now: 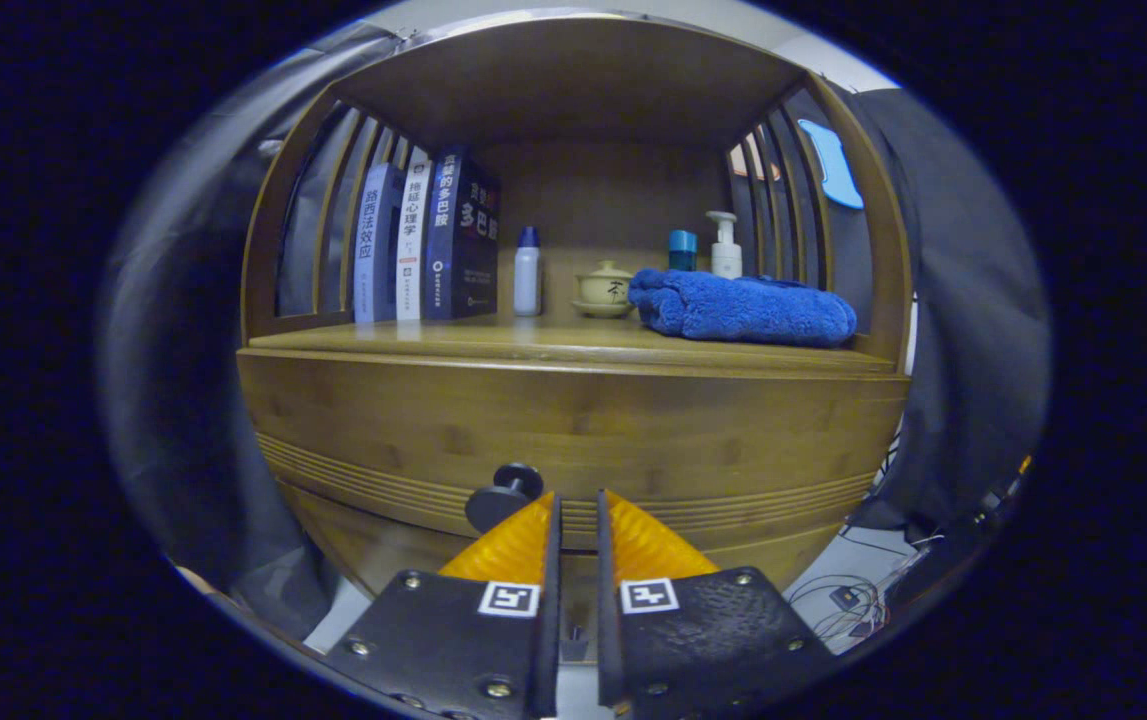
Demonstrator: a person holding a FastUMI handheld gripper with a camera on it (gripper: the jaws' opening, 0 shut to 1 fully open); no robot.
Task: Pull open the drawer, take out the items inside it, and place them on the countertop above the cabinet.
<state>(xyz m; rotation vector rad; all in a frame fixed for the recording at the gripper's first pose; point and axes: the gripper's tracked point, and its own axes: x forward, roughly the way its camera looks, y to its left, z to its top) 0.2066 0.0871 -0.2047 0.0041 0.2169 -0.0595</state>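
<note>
The drawer, a curved front of brown bamboo-like wood with fine horizontal grooves along its lower part, sits closed in the cabinet just ahead of the fingers. Its round dark knob lies just beyond the tip of the left finger, slightly to its left, apart from both fingers as far as can be seen. The gripper has its fingers nearly together, a narrow gap between them and nothing held in that gap.

Above the drawer and beyond the fingers runs the wooden table of the cabinet, under a slatted wooden hutch. On it, far left of the fingers, stand several upright books with blue, white and dark spines. Right of them stand a small white bottle with a blue cap, a pale ceramic lidded cup on a saucer, and a folded blue fluffy towel. Behind the towel rise a teal-capped container and a white pump bottle.

Dark cloth hangs on both sides of the cabinet. Cables lie on the pale floor to the right of the fingers.
</note>
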